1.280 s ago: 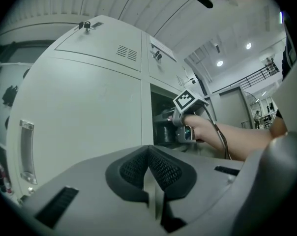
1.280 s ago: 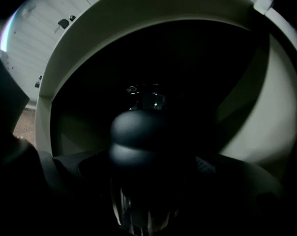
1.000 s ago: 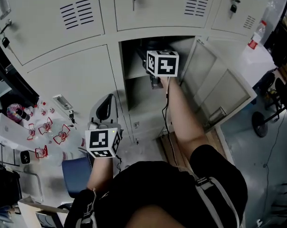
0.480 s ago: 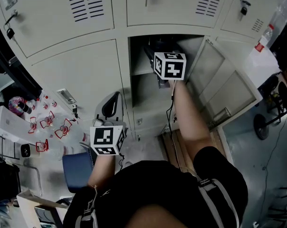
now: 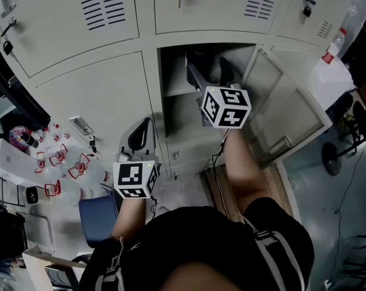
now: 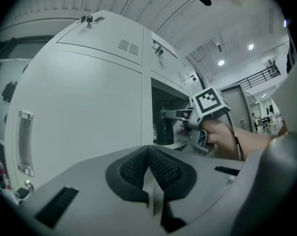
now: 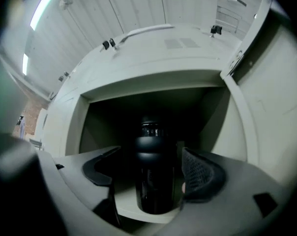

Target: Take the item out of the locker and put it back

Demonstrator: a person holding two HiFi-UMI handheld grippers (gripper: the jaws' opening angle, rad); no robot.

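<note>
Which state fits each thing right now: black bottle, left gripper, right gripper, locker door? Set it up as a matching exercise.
Things:
1. black bottle
2. left gripper
3. right gripper
4. locker door

States:
A. jaws together, nothing between them
B. swung open
C. upright on the locker shelf
D. jaws apart, one on either side of the bottle

Pairs: 1-C, 2-A, 3-D, 4-B

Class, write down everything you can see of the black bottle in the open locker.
The black bottle is a glossy, dark cylinder with a wider matte collar and a shiny cap on top. It stands upright near the front edge of the pale shelf in the open locker. Only the shelf touches it: the right gripper has its jaws apart on either side, a gap showing at each.
</note>
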